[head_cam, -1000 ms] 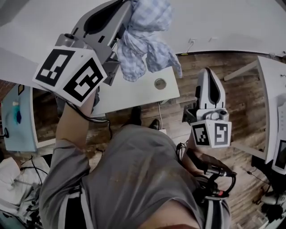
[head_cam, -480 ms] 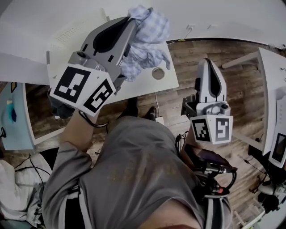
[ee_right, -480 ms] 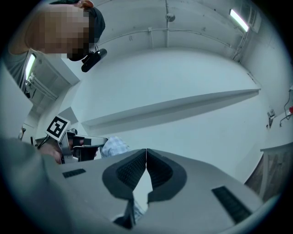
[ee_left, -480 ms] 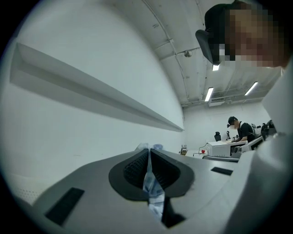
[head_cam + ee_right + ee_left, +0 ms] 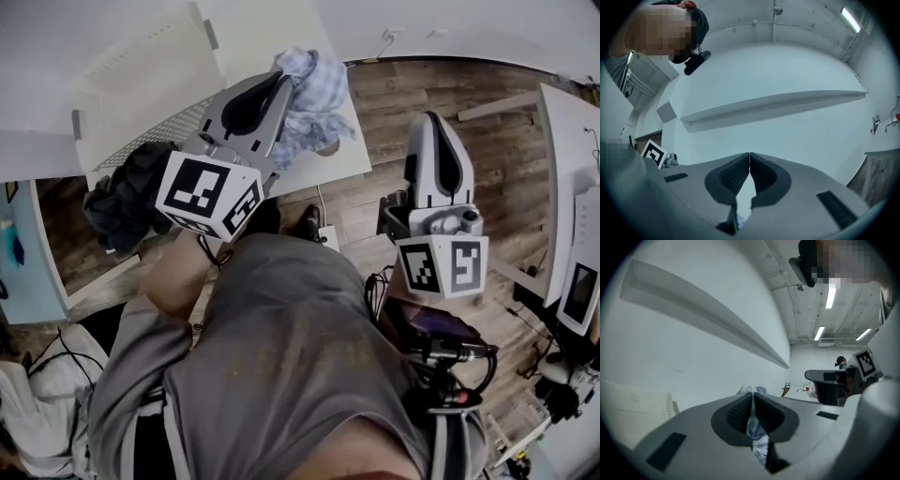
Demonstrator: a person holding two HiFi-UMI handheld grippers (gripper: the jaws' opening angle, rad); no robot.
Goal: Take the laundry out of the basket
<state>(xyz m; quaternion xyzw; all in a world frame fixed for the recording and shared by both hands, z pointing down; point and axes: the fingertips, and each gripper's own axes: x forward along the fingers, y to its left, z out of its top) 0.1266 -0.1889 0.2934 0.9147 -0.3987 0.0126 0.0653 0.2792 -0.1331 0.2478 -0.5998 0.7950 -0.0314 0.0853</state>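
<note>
Slippage is the main risk: the left gripper [image 5: 283,81] has its fingers [image 5: 736,412] pinched shut on only a thin fold of the blue checked cloth [image 5: 317,86]. The rest hangs bunched over the white bench [image 5: 330,165], just beside the basket [image 5: 141,84]. A quick swing could pull it free onto the floor. The right gripper [image 5: 429,120], fingers together and empty, is too far off to catch it.

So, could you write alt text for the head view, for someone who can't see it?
Seen from above, the person's left gripper is shut on a crumpled blue checked cloth over a white table. The right gripper is shut and empty above wooden floor. Dark fabric shows at left.
</note>
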